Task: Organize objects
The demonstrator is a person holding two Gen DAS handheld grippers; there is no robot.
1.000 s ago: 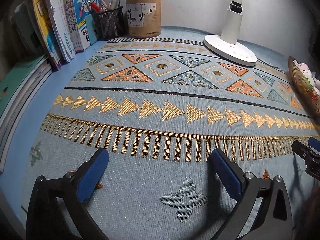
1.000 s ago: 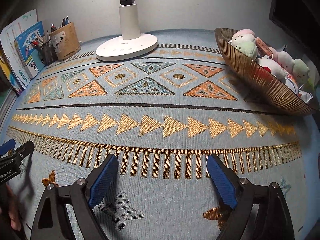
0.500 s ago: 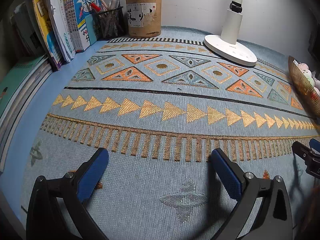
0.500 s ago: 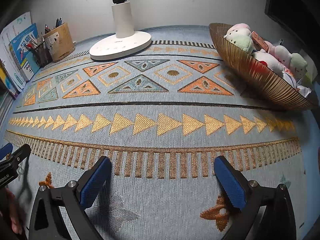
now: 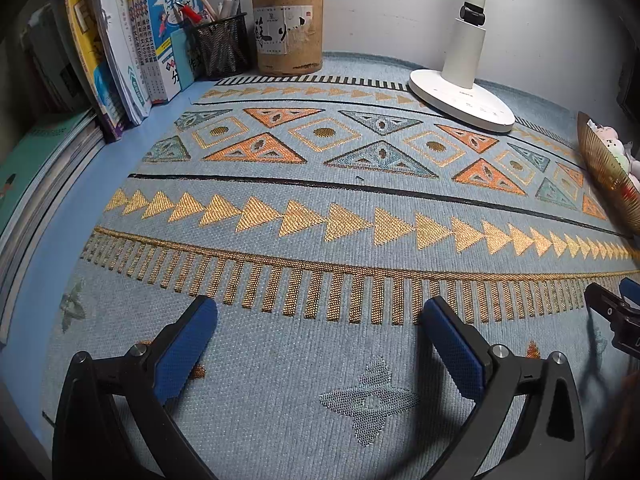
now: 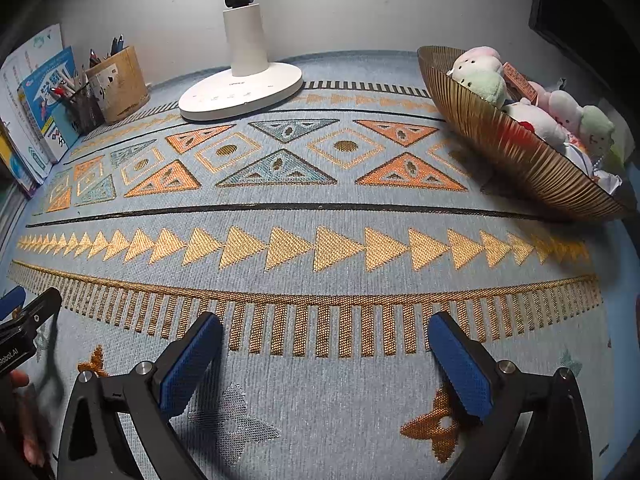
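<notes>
Since a second ago our right hand-held gripper (image 6: pixel 324 356) has spread its blue-padded fingers slightly wider and shifted a little, so the white desk lamp base (image 6: pixel 240 94) and the ribbed golden bowl (image 6: pixel 516 152) sit differently in its view; our left hand-held gripper (image 5: pixel 318 344) has scarcely moved. Both hover low over the pale blue woven mat with gold triangles (image 5: pixel 320 224) that covers the desk, fingers spread apart and grasping nothing. We see the small plush toys (image 6: pixel 520 96), pink, white and green, piled in the golden bowl at the right end of the desk, beside the lamp. At the far left, a round cork pen holder (image 5: pixel 288 36) stands touching or nearly touching a black mesh pen cup (image 5: pixel 218 46), both filled with pens, next to a row of upright books (image 5: pixel 136 48). Each gripper shows at the edge of the other's view, well apart.
</notes>
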